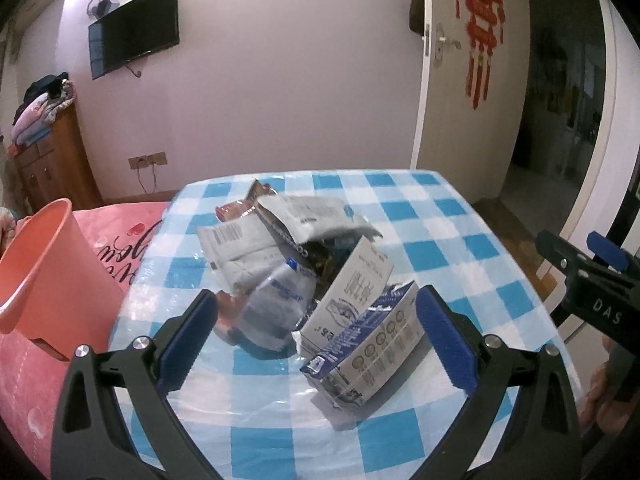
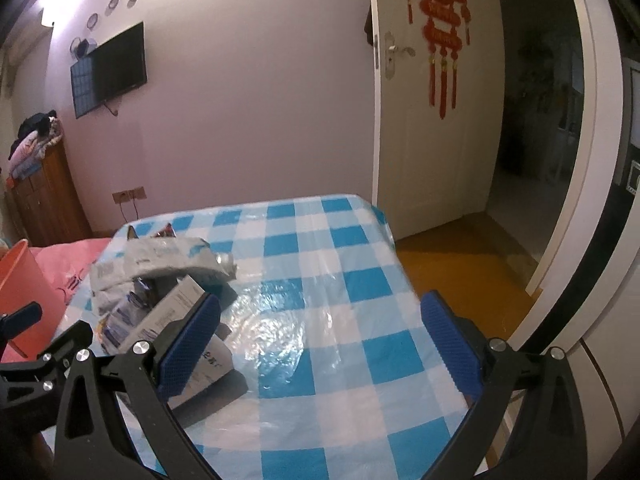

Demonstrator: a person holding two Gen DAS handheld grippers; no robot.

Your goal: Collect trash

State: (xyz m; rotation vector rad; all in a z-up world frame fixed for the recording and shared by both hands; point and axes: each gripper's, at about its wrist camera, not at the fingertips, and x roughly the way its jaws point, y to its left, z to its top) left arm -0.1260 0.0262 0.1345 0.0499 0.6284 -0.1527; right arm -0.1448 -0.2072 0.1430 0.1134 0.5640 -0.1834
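I'm looking at the blue-and-white checked surface (image 1: 440,216) under a glossy clear plastic cover, filling the lower half of both views. To its left in the left wrist view lies a pink bed cover (image 1: 120,232) with dark script on it, and in the left middle of the frame stands a salmon-pink plastic bucket (image 1: 48,272), tilted in the fisheye, just beside the surface's left edge.

Now the trash, sitting in a heap at the centre of the left wrist view. On top, a crumpled grey-white plastic mailer bag (image 1: 280,224) drapes over the pile. Below it leans a white cardboard box with dark print (image 1: 352,284), and against that, lowest and nearest me, a flattened navy-and-grey carton (image 1: 368,344). To the left of those lies a crushed clear plastic bottle with a blue cap (image 1: 276,296). In the right wrist view the same heap sits at the left middle of the frame, partly behind my tong.

My left tongs (image 1: 316,336) are spread wide, blue pads either side of the bottle and carton, gripping nothing. My right tongs (image 2: 320,344) are spread wide too, over bare checked cloth right of the heap, empty. They also show at the right edge of the left wrist view.
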